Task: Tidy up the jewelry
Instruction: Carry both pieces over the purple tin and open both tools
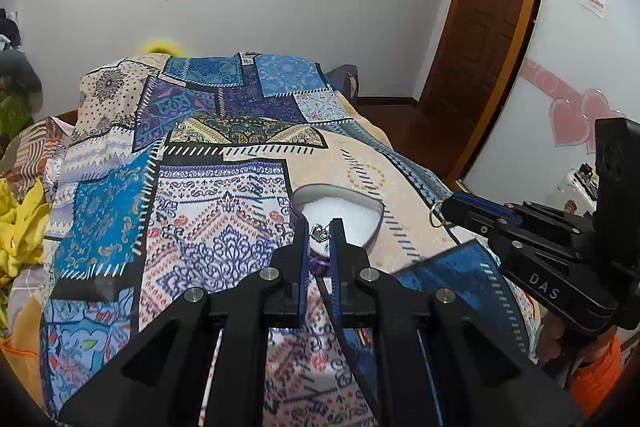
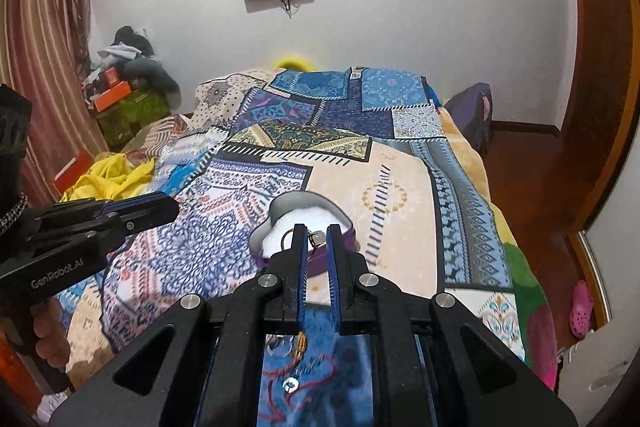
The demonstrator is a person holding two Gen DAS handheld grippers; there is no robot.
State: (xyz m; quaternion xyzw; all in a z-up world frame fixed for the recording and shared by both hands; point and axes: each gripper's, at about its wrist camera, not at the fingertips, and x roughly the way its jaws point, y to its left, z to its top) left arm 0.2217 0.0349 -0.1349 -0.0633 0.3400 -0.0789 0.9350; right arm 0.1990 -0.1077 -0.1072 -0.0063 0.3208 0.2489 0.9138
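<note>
A purple heart-shaped jewelry box (image 1: 340,223) with white lining lies open on the patchwork bedspread; it also shows in the right wrist view (image 2: 304,215). My left gripper (image 1: 320,231) is nearly closed on a small silver pendant (image 1: 319,233) over the box. My right gripper (image 2: 317,239) is nearly closed on a ring-shaped earring (image 2: 289,239) with a small stone (image 2: 316,238), just above the box. In the left wrist view the right gripper (image 1: 440,213) shows at the right with the gold ring (image 1: 436,217) at its tip. The left gripper (image 2: 172,207) shows at the left.
The bedspread (image 1: 224,187) covers the bed. Yellow cloth (image 2: 112,175) lies at the left. A chain bracelet and red thread (image 2: 300,347) lie on the blue patch under my right gripper. A wooden door (image 1: 480,27) is at the right.
</note>
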